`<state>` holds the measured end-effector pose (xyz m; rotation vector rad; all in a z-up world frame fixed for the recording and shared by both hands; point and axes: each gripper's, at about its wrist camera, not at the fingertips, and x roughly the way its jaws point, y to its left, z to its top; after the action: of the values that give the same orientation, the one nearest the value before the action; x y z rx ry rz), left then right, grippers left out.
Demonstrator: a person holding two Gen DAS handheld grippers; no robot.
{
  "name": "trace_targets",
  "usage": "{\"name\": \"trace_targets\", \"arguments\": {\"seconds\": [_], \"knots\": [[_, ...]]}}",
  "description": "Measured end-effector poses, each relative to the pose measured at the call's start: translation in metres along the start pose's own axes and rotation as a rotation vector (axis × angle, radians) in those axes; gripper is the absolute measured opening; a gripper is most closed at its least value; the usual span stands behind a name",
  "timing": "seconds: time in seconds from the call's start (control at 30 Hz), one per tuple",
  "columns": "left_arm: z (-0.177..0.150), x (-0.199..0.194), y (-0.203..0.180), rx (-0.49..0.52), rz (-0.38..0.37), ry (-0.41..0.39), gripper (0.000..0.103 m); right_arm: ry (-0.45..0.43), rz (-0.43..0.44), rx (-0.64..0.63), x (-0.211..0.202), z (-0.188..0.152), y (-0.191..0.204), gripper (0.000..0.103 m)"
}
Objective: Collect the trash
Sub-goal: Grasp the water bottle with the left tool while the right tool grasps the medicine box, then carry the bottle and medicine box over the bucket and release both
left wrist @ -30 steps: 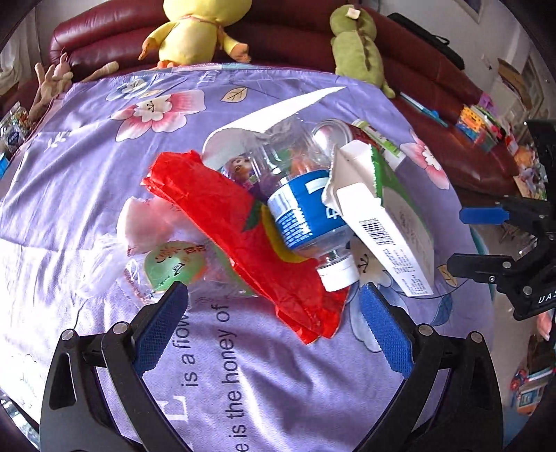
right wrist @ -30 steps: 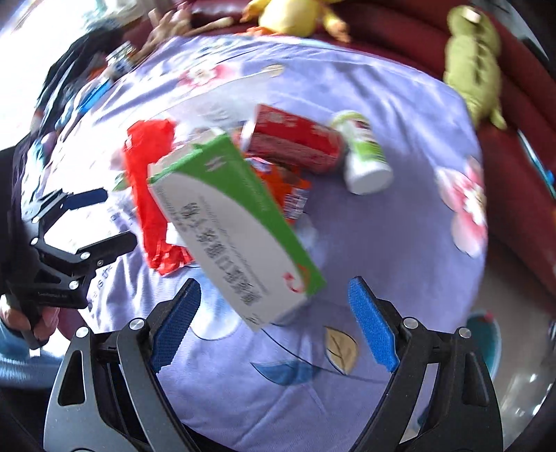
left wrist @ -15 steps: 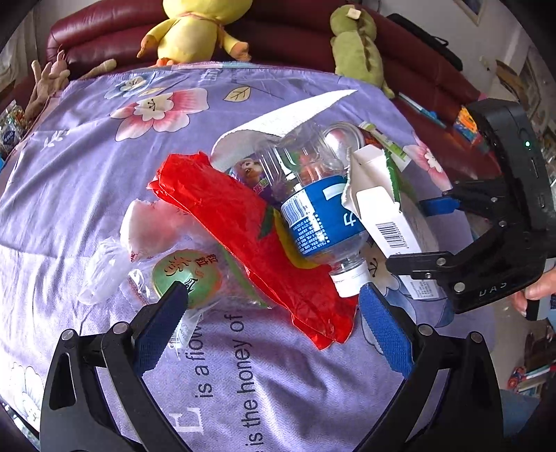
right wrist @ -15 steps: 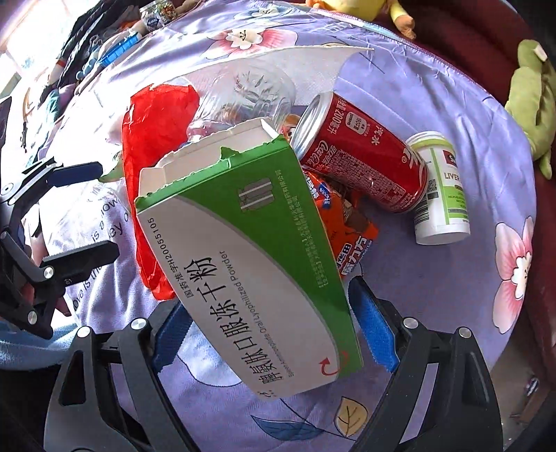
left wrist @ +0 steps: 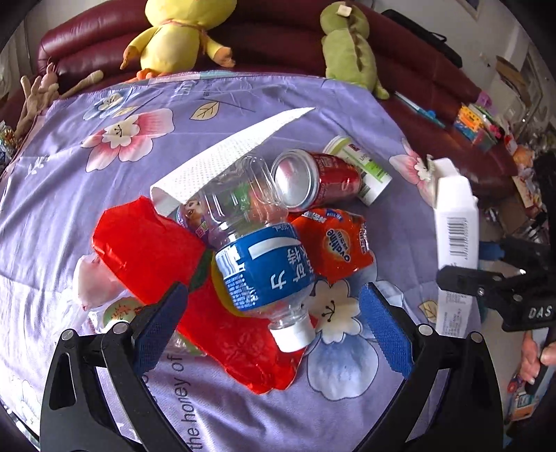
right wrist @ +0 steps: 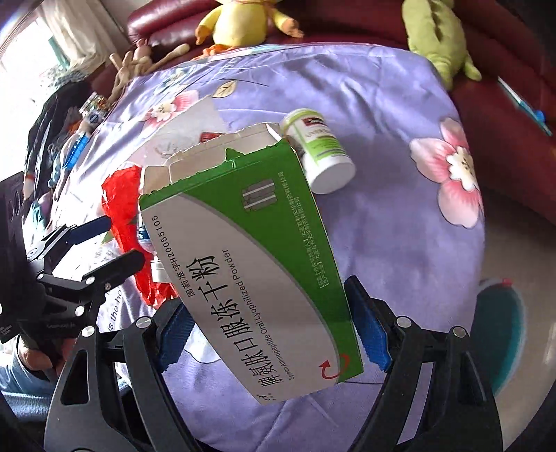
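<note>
My right gripper (right wrist: 274, 333) is shut on a green and white medicine box (right wrist: 257, 264) with a torn top and holds it above the purple cloth (right wrist: 399, 215); the box also shows in the left wrist view (left wrist: 455, 240). My left gripper (left wrist: 274, 323) is open, its pads on either side of a clear bottle with a blue label (left wrist: 264, 257), not touching it. The bottle lies on a red plastic bag (left wrist: 153, 250). A red can (left wrist: 316, 180), an orange wrapper (left wrist: 333, 243), a white and green jar (left wrist: 361, 167) and a paper sheet (left wrist: 229, 156) lie in the pile.
A dark red sofa (left wrist: 278, 38) with a yellow plush (left wrist: 180, 31) and a green plush (left wrist: 351, 45) stands behind the cloth. Small wrappers (left wrist: 104, 295) lie at the pile's left. A teal object (right wrist: 497, 327) sits on the floor at the right.
My right gripper has closed on the medicine box and lifted it off the pile to the right, uncovering the can and orange wrapper. My left gripper has moved in around the bottle.
</note>
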<state>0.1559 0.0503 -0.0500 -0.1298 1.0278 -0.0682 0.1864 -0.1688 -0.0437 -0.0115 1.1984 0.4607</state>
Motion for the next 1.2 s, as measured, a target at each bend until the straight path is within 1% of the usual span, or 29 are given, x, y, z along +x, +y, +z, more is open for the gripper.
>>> {"name": "trace_targets", "arguments": {"seconds": [0.07,0.13,0.2,0.27,0.33,0.53,0.7,0.77,0.83,0.87,1.0,1.07,1.13,1.2], "knots": [[0.006,0.009,-0.003,-0.014,0.021,0.013,0.099,0.001,-0.008,0.039,-0.001,-0.005,-0.014,0.078],[0.011,0.017,-0.005,-0.02,0.06,0.014,0.097,-0.001,-0.009,0.068,-0.001,-0.01,-0.025,0.078],[0.014,0.022,-0.005,-0.026,0.076,0.016,0.091,-0.002,-0.006,0.101,-0.001,-0.014,-0.034,0.078],[0.017,0.028,-0.006,-0.027,0.089,0.028,0.079,-0.003,-0.011,0.122,-0.001,-0.016,-0.039,0.078],[0.019,0.032,-0.006,-0.029,0.102,0.035,0.075,-0.006,-0.007,0.135,-0.001,-0.019,-0.042,0.078],[0.02,0.046,-0.001,-0.047,0.111,0.062,0.075,-0.004,0.004,0.154,0.002,-0.022,-0.045,0.078],[0.021,0.055,0.001,-0.059,0.111,0.074,0.076,-0.001,0.01,0.169,0.003,-0.026,-0.047,0.078],[0.021,0.057,0.002,-0.058,0.106,0.071,0.076,-0.002,0.009,0.178,0.003,-0.028,-0.048,0.078],[0.02,0.054,0.001,-0.052,0.112,0.056,0.072,-0.005,0.004,0.186,0.002,-0.03,-0.049,0.078],[0.019,0.05,0.0,-0.047,0.115,0.046,0.072,-0.01,0.003,0.19,0.0,-0.032,-0.05,0.078],[0.013,0.03,0.004,-0.049,0.068,0.032,0.072,-0.029,0.009,0.204,-0.007,-0.034,-0.052,0.078],[0.009,0.017,0.006,-0.049,0.025,0.029,0.072,-0.039,0.012,0.21,-0.011,-0.037,-0.054,0.078],[0.004,0.005,0.004,-0.036,-0.014,0.025,0.072,-0.049,0.019,0.219,-0.015,-0.04,-0.055,0.078],[-0.001,-0.006,0.0,-0.017,-0.029,0.021,0.072,-0.059,0.025,0.23,-0.018,-0.044,-0.058,0.078]]}}
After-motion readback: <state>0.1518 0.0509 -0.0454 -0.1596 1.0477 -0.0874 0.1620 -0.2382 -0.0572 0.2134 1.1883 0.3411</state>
